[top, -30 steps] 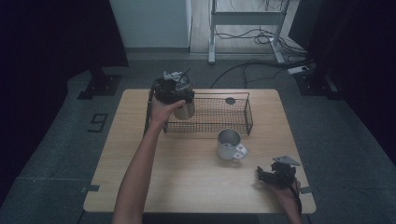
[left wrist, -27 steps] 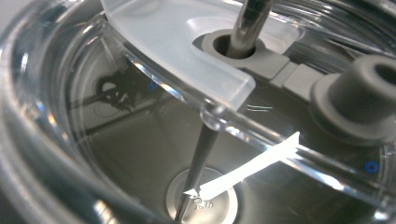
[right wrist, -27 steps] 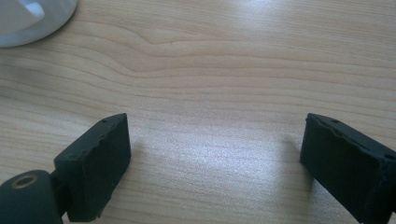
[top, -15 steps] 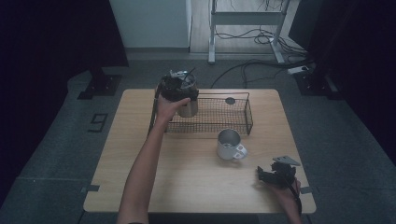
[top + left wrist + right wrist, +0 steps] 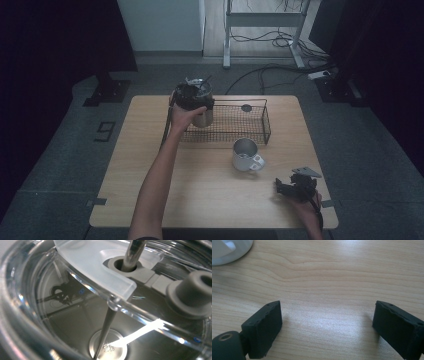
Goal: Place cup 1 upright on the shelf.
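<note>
Nearest the person, at the front right corner of the wooden table (image 5: 210, 200), the right gripper (image 5: 296, 188) rested low over the wood, part of the hand behind it cut off by the bottom edge of the high view. In the right gripper view its two black jaws stood spread wide apart with only bare tabletop between them, and the rim of a white mug (image 5: 229, 250) was cropped at the top left corner.

A little farther in, right of centre, that mug (image 5: 246, 155) stood upright, its inside metallic and its handle turned toward the right gripper, well apart from it.

Behind the mug sat a black wire basket (image 5: 235, 122) along the far side of the table, with a small dark round object (image 5: 246, 107) at its far rim (too small to identify).

At the basket's left end, the left arm reached forward and the left gripper (image 5: 192, 95) sat on top of a metal tumbler (image 5: 202, 117), which stood at or inside the basket's left end; which, could not be told. The gripper body hid the tumbler's top, so whether its jaws were spread or pressed together could not be told. The left gripper view looked through a clear plastic lid (image 5: 100, 272), a metal straw (image 5: 107, 322) running down to the tumbler's shiny bottom.
</note>
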A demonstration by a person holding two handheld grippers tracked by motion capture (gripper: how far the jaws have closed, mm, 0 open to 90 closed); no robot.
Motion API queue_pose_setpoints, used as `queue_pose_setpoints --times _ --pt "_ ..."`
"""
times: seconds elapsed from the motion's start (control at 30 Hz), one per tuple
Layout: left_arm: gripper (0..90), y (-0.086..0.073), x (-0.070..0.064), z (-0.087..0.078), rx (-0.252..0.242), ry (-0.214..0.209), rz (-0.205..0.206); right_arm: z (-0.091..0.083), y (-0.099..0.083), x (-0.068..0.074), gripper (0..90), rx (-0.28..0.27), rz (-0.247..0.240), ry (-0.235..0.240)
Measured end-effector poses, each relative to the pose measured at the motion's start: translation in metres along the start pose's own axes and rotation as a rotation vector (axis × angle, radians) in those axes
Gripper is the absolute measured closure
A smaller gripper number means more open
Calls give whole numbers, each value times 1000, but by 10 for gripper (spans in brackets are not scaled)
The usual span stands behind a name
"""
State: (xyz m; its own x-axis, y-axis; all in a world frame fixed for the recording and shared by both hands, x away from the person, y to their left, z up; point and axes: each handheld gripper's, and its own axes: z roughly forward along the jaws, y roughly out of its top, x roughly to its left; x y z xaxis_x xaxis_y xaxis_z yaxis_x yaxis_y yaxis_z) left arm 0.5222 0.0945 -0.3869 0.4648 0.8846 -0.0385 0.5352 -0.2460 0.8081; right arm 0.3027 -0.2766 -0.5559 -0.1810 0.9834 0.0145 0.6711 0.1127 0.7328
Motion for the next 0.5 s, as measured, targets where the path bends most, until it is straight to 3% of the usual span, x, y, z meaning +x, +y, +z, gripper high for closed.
queue_pose_setpoints --times 0.5 --pt "40 -16 4 20 38 18 -23 0 0 0 86 0 1 -1"
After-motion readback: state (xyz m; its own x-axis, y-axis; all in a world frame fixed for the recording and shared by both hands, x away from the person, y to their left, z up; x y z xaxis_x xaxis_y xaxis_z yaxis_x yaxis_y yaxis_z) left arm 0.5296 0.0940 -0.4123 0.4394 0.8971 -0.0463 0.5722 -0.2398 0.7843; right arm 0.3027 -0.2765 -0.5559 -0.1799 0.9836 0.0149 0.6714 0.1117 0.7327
